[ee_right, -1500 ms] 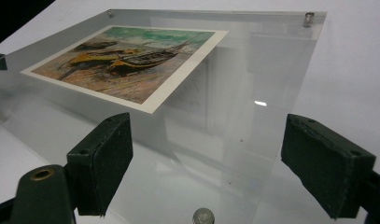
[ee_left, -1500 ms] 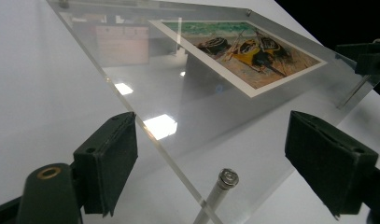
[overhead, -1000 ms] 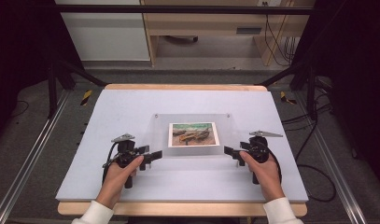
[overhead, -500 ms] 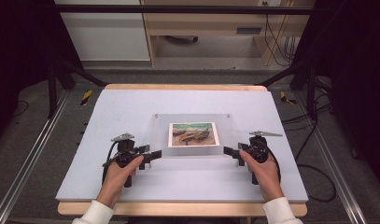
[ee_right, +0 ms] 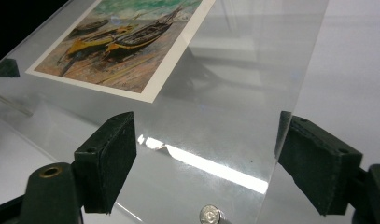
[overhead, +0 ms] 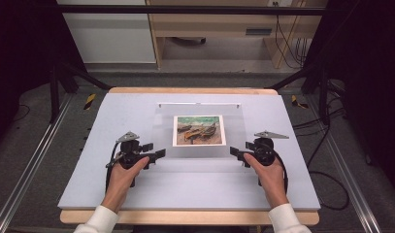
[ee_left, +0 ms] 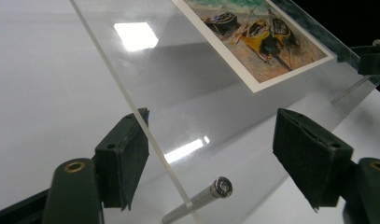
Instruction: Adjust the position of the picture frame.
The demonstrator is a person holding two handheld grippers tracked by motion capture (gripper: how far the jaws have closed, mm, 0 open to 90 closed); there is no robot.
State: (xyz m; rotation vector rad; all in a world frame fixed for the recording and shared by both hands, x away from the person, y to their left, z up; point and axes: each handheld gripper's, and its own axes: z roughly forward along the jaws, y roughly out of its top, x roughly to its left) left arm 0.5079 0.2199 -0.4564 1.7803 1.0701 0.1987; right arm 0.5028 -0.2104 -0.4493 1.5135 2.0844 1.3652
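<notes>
Observation: the clear acrylic picture frame [overhead: 201, 132] lies near the middle of the counter [overhead: 112, 111], with a print of beached boats [overhead: 199, 130] sandwiched in it. Your left gripper [overhead: 158, 154] sits at the frame's seven o'clock corner, your right gripper [overhead: 235, 152] at its five o'clock corner.

Jaw state: both sets of jaws have just been closing but stand apart. In the left gripper view the panel's edge runs close against the left pad [ee_left: 124, 156], while the far pad [ee_left: 309, 156] is well clear of it. In the right gripper view the panel's side edge is just beside the right pad [ee_right: 313, 161] and the other pad [ee_right: 108, 158] is off the surface. Neither is clamped yet.

Recommendation: before closing, seat each pair so that it straddles the panel edge. Keep clear of the steel standoff pins [ee_left: 204, 198] (one also shows at six o'clock in the right gripper view [ee_right: 210, 215]); a pad landing on a pin will slip. Close both sides together and lift level, since acrylic is slick and a lopsided grip could let the frame pivot. Keep the pads off the print area.
</notes>
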